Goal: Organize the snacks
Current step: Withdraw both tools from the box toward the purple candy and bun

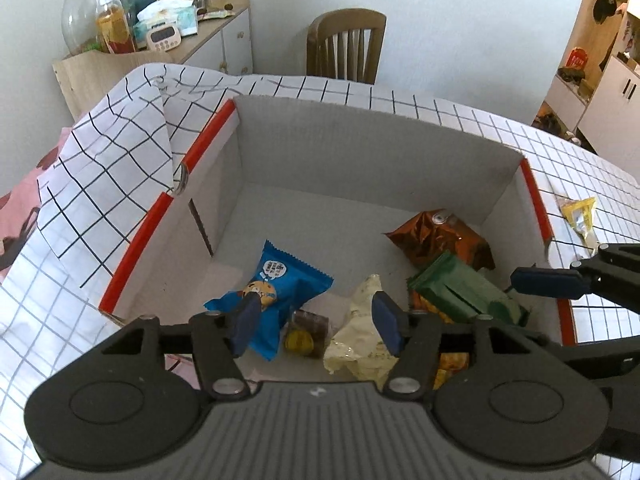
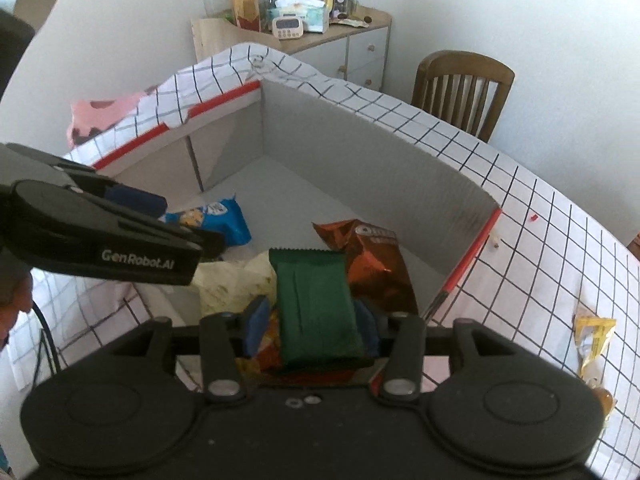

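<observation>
A white cardboard box (image 1: 360, 152) with red-edged flaps holds several snacks: a blue packet (image 1: 280, 280), a cream packet (image 1: 360, 344), a copper foil bag (image 1: 440, 236) and a green packet (image 1: 460, 292). My left gripper (image 1: 316, 324) is open and empty above the box, over the blue and cream packets. My right gripper (image 2: 312, 326) is open over the box's near right side; the green packet (image 2: 316, 304) lies between its fingers, and the jaws stand wider than it. A yellow packet (image 2: 592, 344) lies outside on the checked tablecloth.
The table has a white checked cloth (image 2: 540, 248), bunched up behind the box. A wooden chair (image 1: 344, 44) stands at the far side. A cabinet (image 1: 160, 56) with jars and clutter stands in the corner.
</observation>
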{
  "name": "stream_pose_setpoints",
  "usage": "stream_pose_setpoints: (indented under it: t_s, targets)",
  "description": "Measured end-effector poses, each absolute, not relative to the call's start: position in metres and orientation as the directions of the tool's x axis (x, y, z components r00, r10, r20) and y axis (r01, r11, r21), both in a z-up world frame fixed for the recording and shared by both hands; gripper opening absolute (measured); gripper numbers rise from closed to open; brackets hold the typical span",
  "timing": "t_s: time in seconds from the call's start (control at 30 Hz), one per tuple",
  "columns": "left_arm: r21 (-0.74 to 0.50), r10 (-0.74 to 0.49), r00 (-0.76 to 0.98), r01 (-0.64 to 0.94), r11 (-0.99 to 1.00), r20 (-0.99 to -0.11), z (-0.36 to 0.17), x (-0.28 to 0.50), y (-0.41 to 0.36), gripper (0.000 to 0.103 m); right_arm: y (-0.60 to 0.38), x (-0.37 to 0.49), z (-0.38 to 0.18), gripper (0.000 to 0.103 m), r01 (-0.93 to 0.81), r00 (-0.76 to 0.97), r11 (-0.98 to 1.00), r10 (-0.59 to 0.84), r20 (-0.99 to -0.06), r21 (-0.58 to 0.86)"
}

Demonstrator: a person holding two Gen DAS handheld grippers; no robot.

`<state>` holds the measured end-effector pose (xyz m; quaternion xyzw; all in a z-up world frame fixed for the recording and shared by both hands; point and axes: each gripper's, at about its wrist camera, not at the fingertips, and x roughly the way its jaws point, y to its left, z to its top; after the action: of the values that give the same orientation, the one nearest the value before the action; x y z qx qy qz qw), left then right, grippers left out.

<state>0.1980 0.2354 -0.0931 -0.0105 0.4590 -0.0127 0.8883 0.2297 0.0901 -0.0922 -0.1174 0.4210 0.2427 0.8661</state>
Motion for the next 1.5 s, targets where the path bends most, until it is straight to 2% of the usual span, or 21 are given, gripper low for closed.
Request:
stream_pose_setpoints:
  t_s: [0.13, 0.27, 0.4, 0.77, 1.0, 1.23, 1.3, 1.43, 1.5]
  targets:
    - [-0.021, -0.031, 0.599, 0.024, 1.000, -0.800, -0.084, 0.190, 0.231, 0.061, 0.085, 0.224, -0.084, 0.050, -0.517, 0.540, 0.856, 0.337, -0.771, 0.012]
    - [-0.020, -0.035, 0.624, 0.030, 0.999, -0.781, -0.072, 0.181, 0.227, 0.061, 0.079, 0.219, -0.075, 0.064, -0.516, 0.557, 0.856, 0.358, -0.749, 0.025]
    - [-0.030, -0.049, 0.642, 0.040, 0.999, -0.765, -0.059, 0.173, 0.219, 0.062, 0.071, 0.211, -0.065, 0.066, -0.517, 0.570, 0.855, 0.381, -0.728, 0.043]
    - [-0.039, -0.081, 0.697, 0.076, 0.996, -0.713, -0.030, 0.151, 0.180, 0.071, 0.030, 0.188, -0.038, 0.084, -0.502, 0.610, 0.860, 0.427, -0.667, 0.092]
    - [-0.044, -0.107, 0.719, 0.105, 0.993, -0.687, -0.019, 0.142, 0.140, 0.079, -0.012, 0.177, -0.029, 0.087, -0.475, 0.630, 0.873, 0.428, -0.648, 0.115]
    - [-0.061, -0.145, 0.719, 0.141, 0.988, -0.680, -0.019, 0.139, 0.096, 0.080, -0.060, 0.166, -0.028, 0.090, -0.438, 0.648, 0.890, 0.411, -0.641, 0.127]
    - [-0.060, -0.154, 0.715, 0.155, 0.986, -0.682, -0.021, 0.140, 0.082, 0.085, -0.074, 0.163, -0.029, 0.090, -0.428, 0.650, 0.894, 0.405, -0.643, 0.130]
    - [-0.090, -0.196, 0.700, 0.187, 0.978, -0.687, -0.026, 0.142, 0.057, 0.085, -0.103, 0.159, -0.034, 0.090, -0.402, 0.652, 0.906, 0.385, -0.653, 0.133]
    - [-0.098, -0.214, 0.695, 0.203, 0.974, -0.687, -0.030, 0.143, 0.042, 0.091, -0.117, 0.157, -0.038, 0.093, -0.387, 0.652, 0.913, 0.372, -0.661, 0.133]
